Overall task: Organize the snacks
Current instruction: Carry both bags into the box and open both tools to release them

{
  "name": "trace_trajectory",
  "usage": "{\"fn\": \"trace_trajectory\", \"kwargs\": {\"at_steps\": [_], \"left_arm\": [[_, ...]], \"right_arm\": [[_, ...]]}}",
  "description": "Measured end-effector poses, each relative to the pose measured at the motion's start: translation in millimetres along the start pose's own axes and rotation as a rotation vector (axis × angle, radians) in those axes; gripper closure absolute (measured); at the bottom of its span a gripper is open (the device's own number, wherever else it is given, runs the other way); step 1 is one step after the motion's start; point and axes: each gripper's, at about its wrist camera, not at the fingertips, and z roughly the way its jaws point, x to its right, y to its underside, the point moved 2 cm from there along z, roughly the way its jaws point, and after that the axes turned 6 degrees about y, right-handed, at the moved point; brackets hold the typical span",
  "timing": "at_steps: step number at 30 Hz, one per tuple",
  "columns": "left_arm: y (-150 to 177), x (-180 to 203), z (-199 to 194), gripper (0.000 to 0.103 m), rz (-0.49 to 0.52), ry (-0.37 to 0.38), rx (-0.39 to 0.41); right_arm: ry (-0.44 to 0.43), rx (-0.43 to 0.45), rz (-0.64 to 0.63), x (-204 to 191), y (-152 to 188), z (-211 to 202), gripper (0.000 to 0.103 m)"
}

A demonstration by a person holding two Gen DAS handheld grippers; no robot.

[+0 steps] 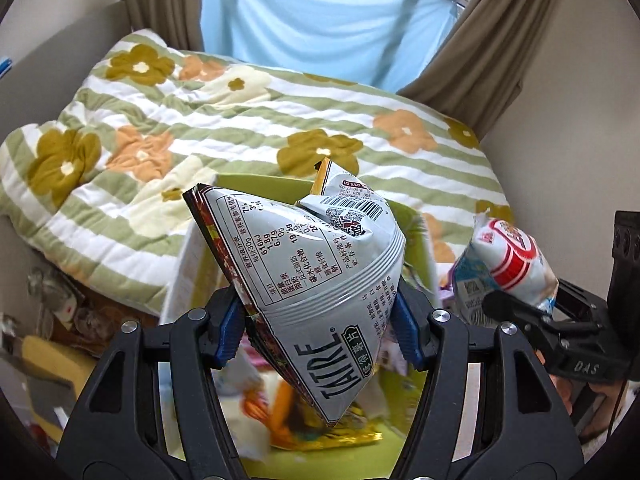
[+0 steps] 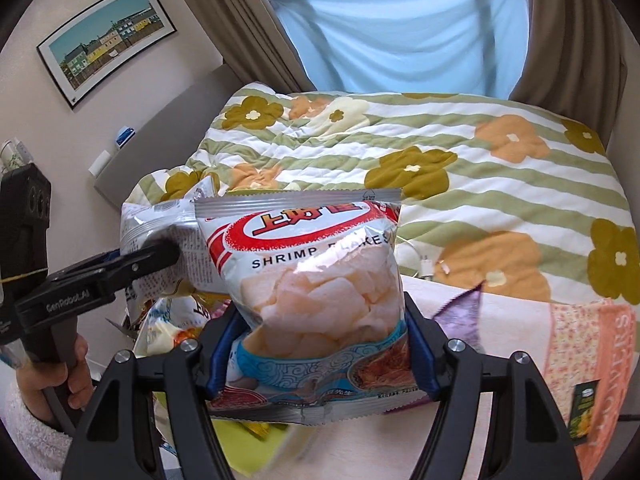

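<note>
While the left gripper [image 1: 320, 320] has its jaws clenched on a silver crinkled potato-chip bag [image 1: 316, 276], the right gripper [image 2: 316, 344] grasps a clear-fronted white, red and blue shrimp-flake bag [image 2: 312, 280]. Both bags hang above a lime-green open box [image 1: 404, 400] of snack packets. Behind lies a bed with a green-striped flowered quilt [image 2: 460, 152], then brown curtains [image 2: 236, 36] and a pale blue cloth [image 2: 400, 36] across the window.

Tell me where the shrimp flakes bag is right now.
The shrimp flakes bag is clamped in the right gripper, held up before the floral quilt.
</note>
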Motion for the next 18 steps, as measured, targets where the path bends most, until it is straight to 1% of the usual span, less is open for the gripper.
{"fn": "trace_trajectory", "kwargs": {"at_steps": [4,8,9,11,12,13,14,18], "left_arm": [[-20.0,-29.6,24.2,0.044,0.034,0.027,-0.052],[-27.4,-42.2,49.0,0.044,0.071,0.048,-0.122],[-28.4,-46.3,56.0,0.041,0.073,0.048,-0.14],[-27.3,-51.0,66.6,0.032,0.078,0.042,-0.167],[-26.3,-52.9,70.7,0.017,0.081,0.039,-0.176],[-25.0,-54.7,73.3,0.007,0.084,0.036,-0.181],[-23.5,-56.3,73.6,0.005,0.086,0.033,-0.176],[-16.3,-59.7,66.3,0.005,0.092,0.006,-0.169]], "right_arm": [[0.03,-0.021,0.041,-21.5,-1.9,20.5,0.036],[0.095,-0.033,0.065,-38.0,-0.8,34.0,0.036],[0.102,-0.037,0.075,-41.7,0.4,36.7,0.036],[0.116,-0.05,0.093,-44.7,3.9,41.7,0.036],[0.123,-0.056,0.098,-45.4,5.6,42.9,0.036],[0.131,-0.066,0.102,-46.1,8.1,45.6,0.036],[0.135,-0.073,0.106,-47.4,9.9,47.5,0.036],[0.146,-0.096,0.104,-50.3,20.0,49.1,0.036]]}}
